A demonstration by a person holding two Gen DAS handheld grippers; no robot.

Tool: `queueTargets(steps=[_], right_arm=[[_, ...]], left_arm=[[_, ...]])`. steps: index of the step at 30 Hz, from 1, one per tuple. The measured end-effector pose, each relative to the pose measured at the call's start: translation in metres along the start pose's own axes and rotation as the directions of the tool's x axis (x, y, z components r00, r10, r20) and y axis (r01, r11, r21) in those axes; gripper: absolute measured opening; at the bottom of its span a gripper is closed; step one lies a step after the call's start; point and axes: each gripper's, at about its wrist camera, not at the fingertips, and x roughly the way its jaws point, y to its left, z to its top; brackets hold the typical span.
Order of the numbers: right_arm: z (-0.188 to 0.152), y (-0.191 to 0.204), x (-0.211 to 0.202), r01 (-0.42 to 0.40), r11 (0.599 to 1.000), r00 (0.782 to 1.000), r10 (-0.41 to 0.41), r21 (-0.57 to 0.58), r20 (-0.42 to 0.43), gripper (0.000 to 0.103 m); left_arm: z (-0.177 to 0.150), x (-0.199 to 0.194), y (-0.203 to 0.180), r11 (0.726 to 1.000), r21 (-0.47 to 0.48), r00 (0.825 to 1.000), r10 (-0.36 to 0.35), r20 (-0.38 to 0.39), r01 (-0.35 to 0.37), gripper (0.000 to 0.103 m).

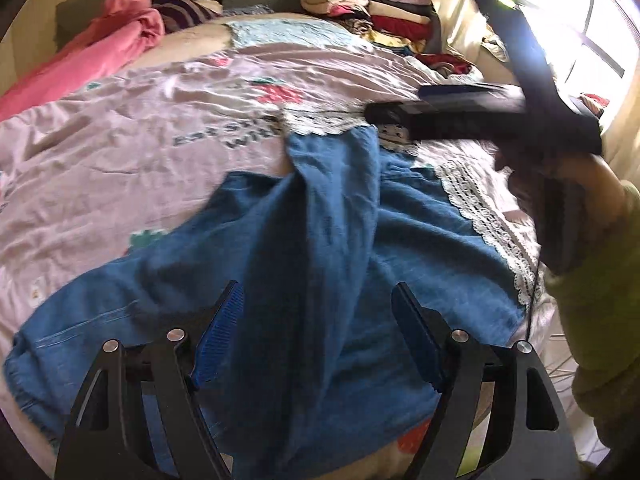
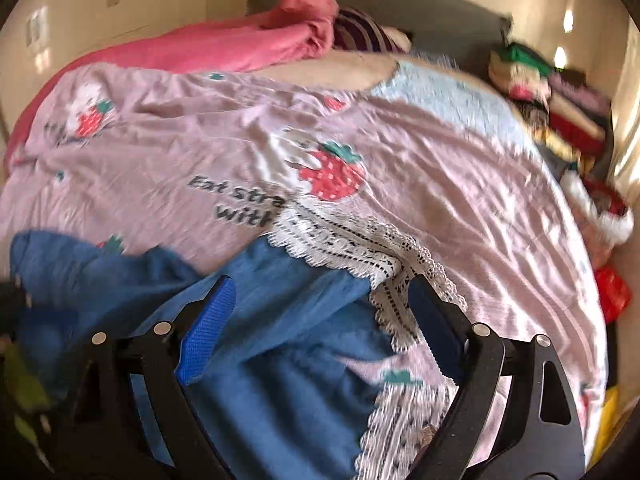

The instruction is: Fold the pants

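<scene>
Pink strawberry bedsheet point(image 2: 460, 184), blue pants point(image 1: 320, 248), stacked clothes point(image 1: 372, 4), window point(image 1: 580, 28)

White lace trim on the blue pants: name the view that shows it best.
Right wrist view: the white lace trim lies close and central, its openwork pattern clear. The left wrist view shows it smaller, along the blue pants' far and right edges.

1. Blue pants point(image 1: 320, 248): 1, under and ahead of both jaw pairs.
2. Lace-trimmed cuffs point(image 2: 360, 248): 2.
3. Strawberry bedsheet point(image 2: 460, 184): 1.
4. Pink blanket point(image 1: 100, 52): 1, far ahead-left.
5. Clothes stack point(image 1: 380, 4): 1, far ahead-right.
</scene>
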Motion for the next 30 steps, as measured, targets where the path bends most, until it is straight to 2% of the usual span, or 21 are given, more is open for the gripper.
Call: queueTargets(steps=[2, 5, 6, 7, 9, 11, 14, 17, 18, 19, 21, 24, 27, 30], right_arm=[[0.007, -0.001, 0.014, -0.009, 1.000, 1.000, 0.010, 0.024, -0.024, 0.082], [0.017, 0.011, 0.035, -0.071, 0.997, 0.996, 0.072, 0.025, -0.044, 0.082], [0.021, 0.017, 0.046, -0.078, 0.997, 0.995, 0.080, 0.025, -0.062, 0.082], [0.024, 0.021, 0.055, -0.075, 0.997, 0.994, 0.077, 0.023, -0.074, 0.082], [0.031, 0.031, 0.074, -0.071, 0.997, 0.993, 0.073, 0.024, -0.095, 0.082], [0.037, 0.037, 0.091, -0.053, 0.998, 0.992, 0.057, 0.032, -0.115, 0.082], [0.043, 0.040, 0.117, 0.015, 0.999, 0.988, -0.010, 0.030, -0.152, 0.081], [0.041, 0.031, 0.125, 0.027, 0.999, 0.987, -0.021, 0.039, -0.157, 0.046], [0.040, 0.023, 0.120, 0.029, 0.998, 0.989, -0.020, 0.062, -0.146, 0.025], [0.039, 0.015, 0.114, 0.007, 0.996, 0.991, 0.005, 0.092, -0.135, 0.013], [0.035, -0.002, 0.099, -0.044, 0.986, 0.993, 0.061, 0.163, -0.100, 0.008], [0.023, -0.026, 0.066, -0.088, 0.969, 0.995, 0.099, 0.230, -0.034, 0.006], [0.008, -0.049, 0.031, -0.113, 0.951, 0.993, 0.112, 0.287, 0.021, 0.006], [-0.010, -0.065, -0.007, -0.116, 0.942, 0.993, 0.099, 0.316, 0.068, 0.006]], left_arm=[[0.001, 0.010, -0.003, 1.000, -0.010, 1.000, -0.007, -0.010, 0.007, 0.074], [-0.001, 0.022, -0.008, 1.000, -0.023, 1.000, -0.019, -0.012, 0.019, 0.071], [-0.003, 0.025, -0.009, 0.999, -0.026, 1.000, -0.024, -0.017, 0.023, 0.059], [-0.005, 0.029, -0.012, 1.000, -0.023, 1.000, -0.020, -0.024, 0.019, 0.048], [-0.008, 0.031, -0.017, 1.000, 0.002, 1.000, 0.006, -0.023, -0.006, 0.040], [-0.011, 0.030, -0.021, 0.999, 0.029, 1.000, 0.020, -0.022, -0.019, 0.037], [-0.015, 0.028, -0.023, 0.999, 0.041, 1.000, 0.012, -0.022, -0.011, 0.036], [-0.016, 0.027, -0.021, 0.999, 0.042, 1.000, 0.000, -0.020, 0.001, 0.036], [-0.017, 0.027, -0.021, 0.999, 0.044, 1.000, -0.004, -0.019, 0.004, 0.036], [-0.017, 0.026, -0.020, 0.999, 0.044, 1.000, -0.007, -0.016, 0.008, 0.036], [-0.017, 0.026, -0.019, 0.999, 0.040, 1.000, -0.015, -0.012, 0.015, 0.037], [-0.018, 0.024, -0.017, 0.999, 0.030, 1.000, -0.025, -0.002, 0.025, 0.040], [-0.019, 0.021, -0.013, 1.000, 0.006, 1.000, -0.002, 0.028, 0.002, 0.065], [-0.020, 0.020, -0.011, 1.000, -0.004, 0.999, 0.001, 0.037, -0.001, 0.064]])
